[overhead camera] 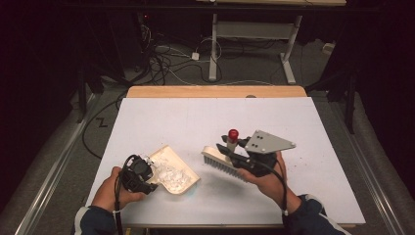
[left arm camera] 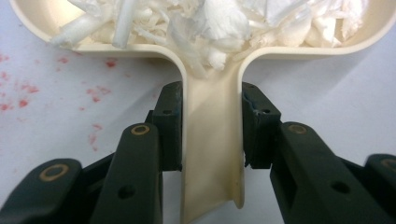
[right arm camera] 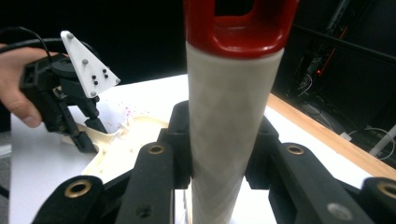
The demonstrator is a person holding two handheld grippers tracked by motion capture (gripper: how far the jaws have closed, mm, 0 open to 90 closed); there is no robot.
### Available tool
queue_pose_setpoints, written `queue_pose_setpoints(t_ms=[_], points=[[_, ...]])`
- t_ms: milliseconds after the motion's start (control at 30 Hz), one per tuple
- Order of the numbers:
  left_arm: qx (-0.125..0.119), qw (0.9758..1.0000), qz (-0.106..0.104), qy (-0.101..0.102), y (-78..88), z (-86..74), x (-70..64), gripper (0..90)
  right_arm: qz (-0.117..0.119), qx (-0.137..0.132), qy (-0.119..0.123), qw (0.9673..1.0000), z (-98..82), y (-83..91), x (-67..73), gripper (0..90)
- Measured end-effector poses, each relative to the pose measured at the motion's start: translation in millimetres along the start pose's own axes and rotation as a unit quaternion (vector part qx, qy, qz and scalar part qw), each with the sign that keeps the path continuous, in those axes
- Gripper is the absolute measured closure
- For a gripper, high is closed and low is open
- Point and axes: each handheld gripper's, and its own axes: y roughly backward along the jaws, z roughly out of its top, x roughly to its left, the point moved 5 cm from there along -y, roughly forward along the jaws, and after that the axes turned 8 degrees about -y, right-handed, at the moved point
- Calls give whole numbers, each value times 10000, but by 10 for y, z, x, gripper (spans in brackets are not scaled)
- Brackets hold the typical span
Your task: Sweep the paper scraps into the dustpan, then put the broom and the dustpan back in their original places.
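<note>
Black jaws with brass rivets; navy sleeves [overhead camera: 313, 218].

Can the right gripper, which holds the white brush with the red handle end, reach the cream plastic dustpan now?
Probably yes. The right gripper holds the white brush just right of the cream plastic dustpan, with bare white table between them.

white sheet [overhead camera: 205, 117] over wooden table [overhead camera: 215, 91], faint red specks [left arm camera: 28, 88] on sheet, tangled cables [overhead camera: 166, 61] on floor behind, white desk frame [overhead camera: 254, 34] beyond
</note>
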Motion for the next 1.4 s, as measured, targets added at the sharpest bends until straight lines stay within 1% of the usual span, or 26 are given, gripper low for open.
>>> queue_pose_setpoints(t_ms=[33,100,133,200,267,333,400,433,533,567,633,700,767,800,833,900,967,1033,1067,1100,1167,1233,1267,1333,1367,1400], points=[[-16,10000,15,16,0,-2,10,632,4,3,-24,10000,3,66,-37,702],[-114,9998,44,154,-10,-2,23,630,23,40,-64,10000,-1,202,-116,702],[-101,9998,66,144,-16,-8,34,631,40,45,-97,9999,-5,273,-159,702],[-125,9997,89,191,-30,-18,43,631,59,89,-145,9998,-22,402,-245,702],[-175,9994,115,272,-42,-25,57,630,23,118,-221,9997,-52,523,-331,702],[-206,9991,148,331,-46,-34,73,630,42,182,-343,9992,-95,634,-413,702],[-305,9984,182,450,-51,-41,87,631,112,259,-471,9985,-143,752,-493,702],[-309,9983,176,466,-58,-49,94,631,143,312,-468,9983,-159,788,-517,702],[-422,9972,175,593,-69,-64,125,631,190,473,-476,9976,-211,940,-591,702],[-446,9969,197,624,-69,-64,136,631,216,534,-500,9971,-227,985,-614,702],[-521,9957,279,707,-69,-61,166,631,357,685,-593,9952,-262,1067,-652,702],[-555,9951,300,766,-76,-67,184,631,449,734,-673,9940,-288,1150,-683,701],[-652,9935,342,873,-76,-75,201,630,529,937,-715,9916,-319,1210,-720,701],[-649,9931,345,912,-78,-81,209,630,598,1028,-765,9900,-340,1230,-741,701],[-682,9922,364,973,-77,-84,219,628,656,1173,-789,9878,-371,1236,-770,702],[-747,9901,398,1115,-70,-91,241,628,658,1285,-959,9849,-430,1229,-845,701],[-768,9885,430,1228,-69,-100,266,620,620,1433,-1053,9821,-491,1191,-927,701],[-796,9871,402,1328,-64,-108,290,621,602,1579,-1121,9792,-548,1143,-999,702],[-823,9859,434,1389,-66,-110,307,622,561,1583,-1178,9787,-563,1124,-1039,702],[-823,9853,441,1433,-71,-111,321,621,567,1563,-1232,9784,-567,1104,-1077,702],[-890,9833,451,1521,-90,-108,341,618,640,1600,-1273,9768,-562,1061,-1148,701],[-953,9815,445,1599,-92,-100,334,592,590,1672,-1315,9753,-557,995,-1222,700],[-938,9816,472,1596,-91,-96,320,583,585,1673,-1339,9750,-554,954,-1256,697],[-963,9809,505,1612,-100,-85,273,546,489,1673,-1395,9748,-557,861,-1317,695],[-971,9814,439,1596,-107,-81,242,517,499,1691,-1413,9741,-560,819,-1334,691],[-993,9813,418,1595,-112,-76,210,480,458,1691,-1409,9744,-560,778,-1358,684]])
